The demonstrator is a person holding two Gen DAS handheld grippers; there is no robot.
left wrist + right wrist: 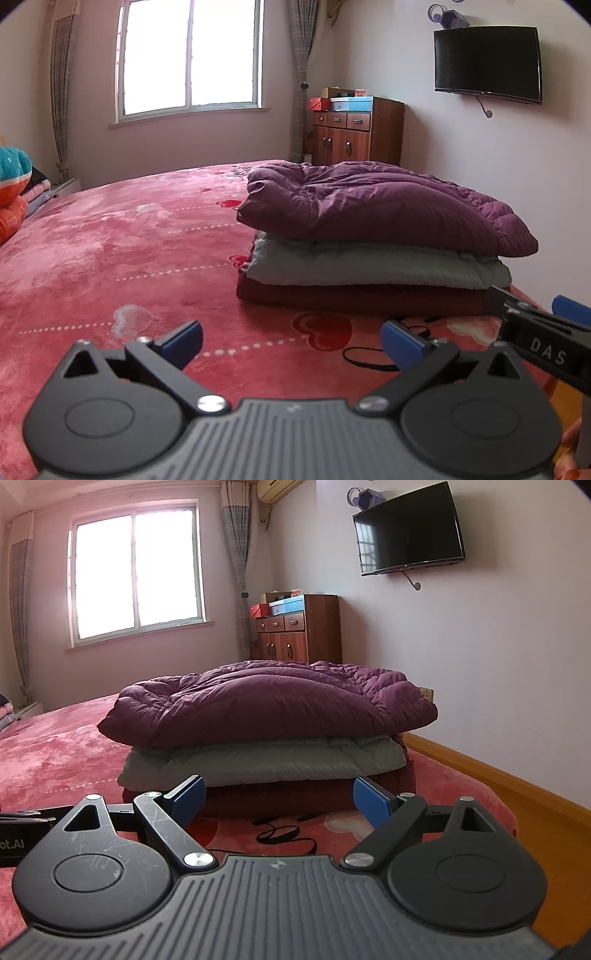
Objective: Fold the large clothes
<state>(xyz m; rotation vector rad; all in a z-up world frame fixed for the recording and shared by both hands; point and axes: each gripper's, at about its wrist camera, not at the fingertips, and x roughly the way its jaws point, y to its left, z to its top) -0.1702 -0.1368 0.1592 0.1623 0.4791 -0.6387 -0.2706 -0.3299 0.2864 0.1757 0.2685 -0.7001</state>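
A stack of three folded garments lies on the bed. A purple puffer jacket (376, 206) (266, 701) is on top, a pale grey padded one (369, 266) (258, 762) is under it, and a dark red one (362, 299) (280, 799) is at the bottom. My left gripper (291, 341) is open and empty, low over the bed, in front of and left of the stack. My right gripper (279, 797) is open and empty, just in front of the stack's near edge. The right gripper's body also shows in the left wrist view (546, 347).
The bed has a pink-red plush cover with hearts (129, 258) (48, 760). Bright cushions and folded cloth (14, 192) lie at its far left. A wooden cabinet (354, 133) with boxes stands by the curtained window. A TV (487, 62) hangs on the right wall. Orange floor (517, 786) lies right of the bed.
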